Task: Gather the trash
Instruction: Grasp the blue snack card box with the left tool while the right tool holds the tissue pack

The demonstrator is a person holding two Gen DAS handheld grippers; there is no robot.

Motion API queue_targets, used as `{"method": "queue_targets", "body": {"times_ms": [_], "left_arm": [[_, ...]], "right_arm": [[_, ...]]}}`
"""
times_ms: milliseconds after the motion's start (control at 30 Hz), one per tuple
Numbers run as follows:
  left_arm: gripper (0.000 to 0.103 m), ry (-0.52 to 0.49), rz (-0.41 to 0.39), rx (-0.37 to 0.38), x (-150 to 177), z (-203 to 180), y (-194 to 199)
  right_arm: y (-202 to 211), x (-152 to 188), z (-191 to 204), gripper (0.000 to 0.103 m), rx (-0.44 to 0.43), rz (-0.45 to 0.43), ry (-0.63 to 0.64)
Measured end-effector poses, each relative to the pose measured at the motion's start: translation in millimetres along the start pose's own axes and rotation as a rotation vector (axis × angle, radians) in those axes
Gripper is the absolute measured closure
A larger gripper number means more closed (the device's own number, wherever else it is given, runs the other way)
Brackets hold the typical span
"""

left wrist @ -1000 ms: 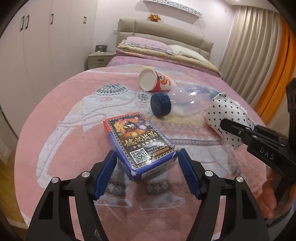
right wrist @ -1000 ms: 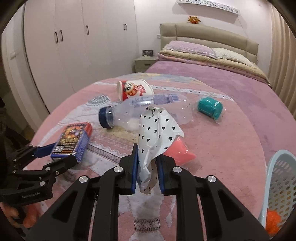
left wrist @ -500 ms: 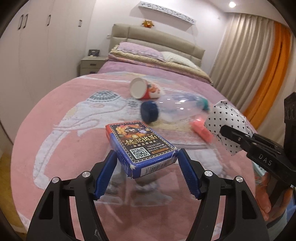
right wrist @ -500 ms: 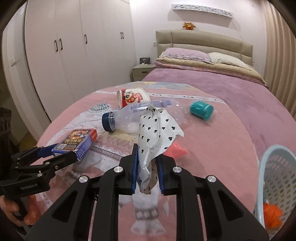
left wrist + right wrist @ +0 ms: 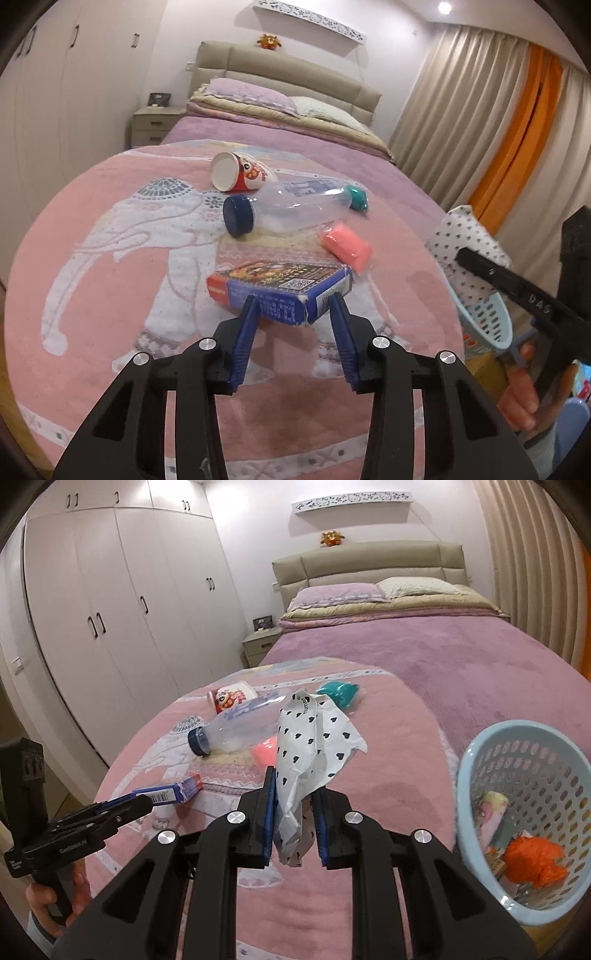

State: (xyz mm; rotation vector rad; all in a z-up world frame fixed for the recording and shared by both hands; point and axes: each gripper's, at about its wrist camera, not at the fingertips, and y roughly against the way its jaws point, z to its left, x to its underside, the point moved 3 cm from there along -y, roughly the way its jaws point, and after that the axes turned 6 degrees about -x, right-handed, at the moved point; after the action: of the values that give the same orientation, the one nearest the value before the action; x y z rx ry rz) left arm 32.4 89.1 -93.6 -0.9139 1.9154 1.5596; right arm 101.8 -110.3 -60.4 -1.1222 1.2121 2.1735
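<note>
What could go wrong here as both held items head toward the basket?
The left gripper pinches only the near end of the blue box, so it could pivot or slip out. The heart-print wrapper hangs loosely from the right gripper and may snag the blue basket rim or miss it.

I hold a blue card box [image 5: 280, 291] and heart-print wrapper [image 5: 314, 746] aloft near the basket [image 5: 524, 912]; bottle [image 5: 291, 210], cup [image 5: 240, 177] lie beyond it.
</note>
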Motion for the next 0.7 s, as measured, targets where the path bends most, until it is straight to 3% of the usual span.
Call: {"method": "queue_targets", "body": {"times_ms": [33, 67, 100, 200, 267, 467, 633, 700], "left_arm": [[0.064, -0.002, 0.012, -0.004, 2, 0, -2], [0.056, 0.0, 0.022, -0.008, 3, 1, -4], [0.042, 0.007, 0.039, -0.006, 5, 1, -6], [0.021, 0.029, 0.101, 0.045, 10, 3, -12], [0.02, 0.048, 0.155, 0.051, 11, 3, -22], [0.017, 0.134, 0.27, -0.03, -3, -6, -62], [0.018, -0.005, 0.268, -0.149, -18, -35, -92], [0.029, -0.078, 0.254, -0.183, -18, -48, -99]], "right_arm": [[2, -1, -1, 0.087, 0.011, -0.002, 0.004], [3, 0, -1, 0.087, 0.013, -0.002, 0.005], [4, 0, -1, 0.087, 0.012, -0.001, 0.006], [8, 2, -5, 0.087, 0.014, 0.0, 0.004], [8, 3, -7, 0.087, 0.015, 0.006, 0.0], [9, 7, -13, 0.087, 0.02, 0.009, -0.015], [15, 12, -21, 0.087, 0.047, 0.007, -0.014], [20, 13, -31, 0.087, 0.059, 0.0, -0.032]]}}
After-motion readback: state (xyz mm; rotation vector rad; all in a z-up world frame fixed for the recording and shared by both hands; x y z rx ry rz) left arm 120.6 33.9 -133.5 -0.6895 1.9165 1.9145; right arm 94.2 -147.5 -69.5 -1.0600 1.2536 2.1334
